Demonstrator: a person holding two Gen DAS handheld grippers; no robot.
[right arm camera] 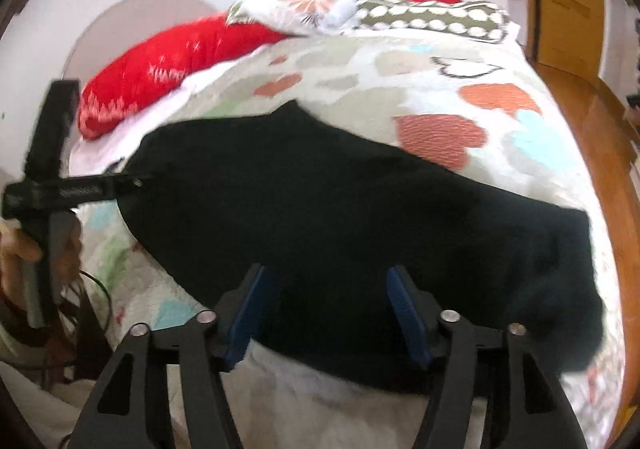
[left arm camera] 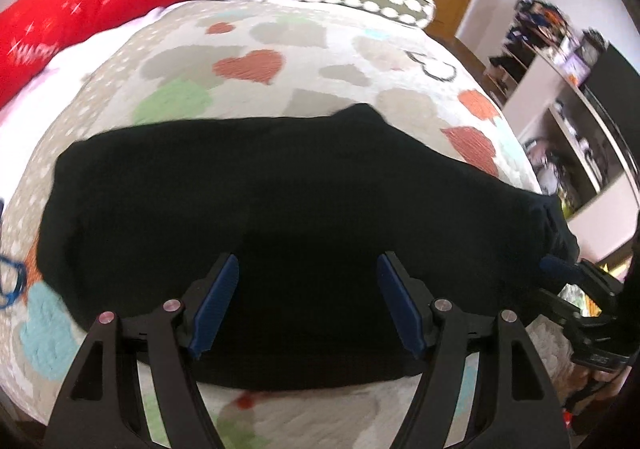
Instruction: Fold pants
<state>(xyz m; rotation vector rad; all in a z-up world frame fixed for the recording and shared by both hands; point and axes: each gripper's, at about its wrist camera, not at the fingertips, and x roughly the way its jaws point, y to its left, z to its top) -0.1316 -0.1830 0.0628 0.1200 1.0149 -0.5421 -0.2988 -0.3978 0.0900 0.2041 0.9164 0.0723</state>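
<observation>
Black pants (left arm camera: 248,209) flat on bed (left arm camera: 248,49), at 12 o'clock from both tools; left tool (left arm camera: 308,305) wide open, empty; right tool (right arm camera: 324,313) open, empty; risk: catching quilt too, spoiling fold.

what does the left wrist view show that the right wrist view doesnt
Only the left wrist view shows the shelf unit cluttered with items on the right, and the right gripper at the pants' right end. Only the right wrist view shows a hand holding the left gripper's handle, and the bed's wooden frame. Both show the black pants lying flat on the heart-patterned bedspread, the red pillow, and open jaws.
</observation>
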